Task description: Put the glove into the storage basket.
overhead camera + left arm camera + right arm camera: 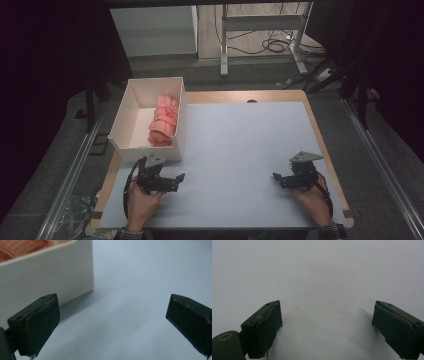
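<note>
The rolled pink towel [163, 121] lies in the white box [121, 119], at 12 o'clock from the left gripper [179, 178], well apart from its wide-open jaws. The roll's long axis runs 12 to 6, along the box's right wall. The right gripper [276, 178], at 4 o'clock on the pale blue mat [240, 145], is also wide open and empty.

A rolled pink cloth [164, 120] is seen inside a white rectangular box [125, 117] at centre left; two black grippers [179, 176] [276, 176] are held apart at the bottom.
</note>
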Motion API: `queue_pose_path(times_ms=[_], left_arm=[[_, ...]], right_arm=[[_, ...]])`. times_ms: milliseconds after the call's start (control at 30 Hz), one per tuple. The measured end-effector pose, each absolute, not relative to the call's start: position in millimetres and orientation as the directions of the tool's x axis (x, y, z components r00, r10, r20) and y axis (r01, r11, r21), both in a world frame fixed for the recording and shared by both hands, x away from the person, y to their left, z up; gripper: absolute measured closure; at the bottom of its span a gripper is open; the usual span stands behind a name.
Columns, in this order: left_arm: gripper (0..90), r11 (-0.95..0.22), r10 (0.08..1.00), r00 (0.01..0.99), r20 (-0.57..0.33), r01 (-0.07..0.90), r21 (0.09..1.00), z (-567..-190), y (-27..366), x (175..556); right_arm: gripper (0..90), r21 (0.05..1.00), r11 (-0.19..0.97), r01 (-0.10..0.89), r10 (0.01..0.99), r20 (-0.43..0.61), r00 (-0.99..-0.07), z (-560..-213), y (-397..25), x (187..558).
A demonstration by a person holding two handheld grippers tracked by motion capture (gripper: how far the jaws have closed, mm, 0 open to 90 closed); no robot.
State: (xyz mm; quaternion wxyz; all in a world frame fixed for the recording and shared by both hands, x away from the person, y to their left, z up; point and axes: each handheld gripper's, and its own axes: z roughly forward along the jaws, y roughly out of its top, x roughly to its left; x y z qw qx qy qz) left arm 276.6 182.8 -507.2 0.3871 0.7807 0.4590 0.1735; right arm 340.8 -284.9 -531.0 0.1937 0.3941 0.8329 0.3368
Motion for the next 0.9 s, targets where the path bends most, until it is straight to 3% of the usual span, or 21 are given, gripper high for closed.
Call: queue_pose_path(times_ms=[500, 900], left_arm=[[0.0, -0.364, 0.820, 0.568, -0.072, 0.614, 0.701, -550.2, 160.3, 277.9], [0.0, -0.389, 0.820, 0.570, -0.047, 0.616, 0.685, -551.8, 156.7, 278.7]], right_arm=[[9.4, 0.714, 0.462, 0.525, 0.787, -0.058, -0.614, -531.0, -284.8, 340.7], [9.4, 0.714, 0.461, 0.526, 0.787, -0.057, -0.614, -531.2, -284.9, 340.5]])
